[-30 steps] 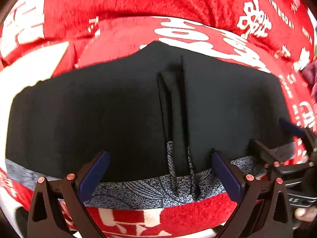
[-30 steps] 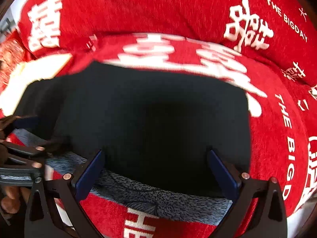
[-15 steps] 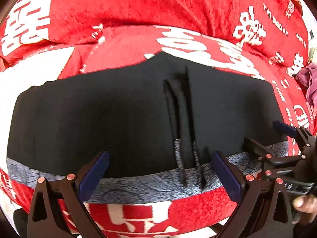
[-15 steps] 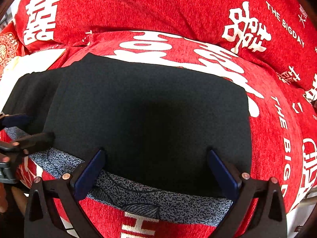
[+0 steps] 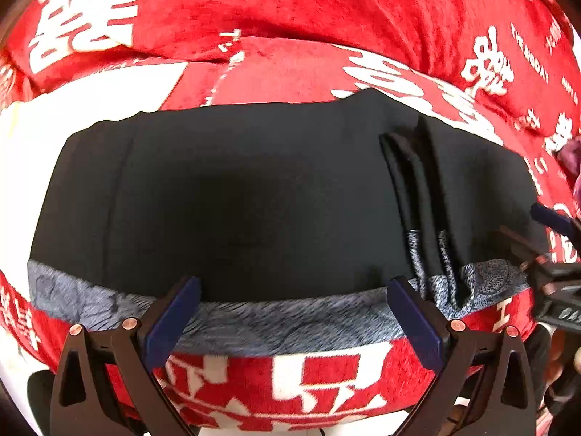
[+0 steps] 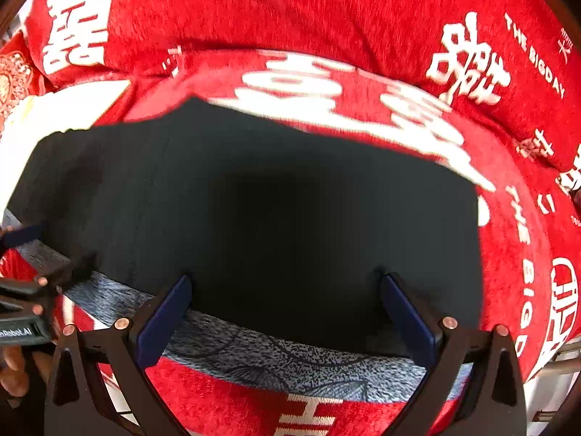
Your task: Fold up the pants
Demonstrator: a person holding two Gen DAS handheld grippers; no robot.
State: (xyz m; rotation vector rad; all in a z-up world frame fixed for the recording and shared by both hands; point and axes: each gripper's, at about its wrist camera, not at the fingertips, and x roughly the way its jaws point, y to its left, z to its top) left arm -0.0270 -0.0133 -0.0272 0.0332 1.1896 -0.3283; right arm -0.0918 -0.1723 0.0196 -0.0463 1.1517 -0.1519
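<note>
Red cover (image 5: 290,11) with white lettering spans the whole surface, a cushioned seat or bed, can't tell which. Black pants (image 5: 254,200) lie flat on it, spread wide, with the grey patterned waistband (image 5: 276,316) along the near edge and the drawstrings (image 5: 417,254) lying over the black cloth toward the right.

Handling guess: soft, light, limp knit; will sag and drag if lifted at one point, not slippery on the plush cover. Best hold looks like the thicker waistband edge, one corner per gripper.

Left gripper (image 5: 290,290) jaws apart, empty, at the waistband edge. Right gripper (image 6: 287,287) jaws apart, empty, over the pants' right half.

Versus a second ago: the left gripper has slid left, so the drawstrings moved from centre frame to right; the right view barely changed, some blur.
</note>
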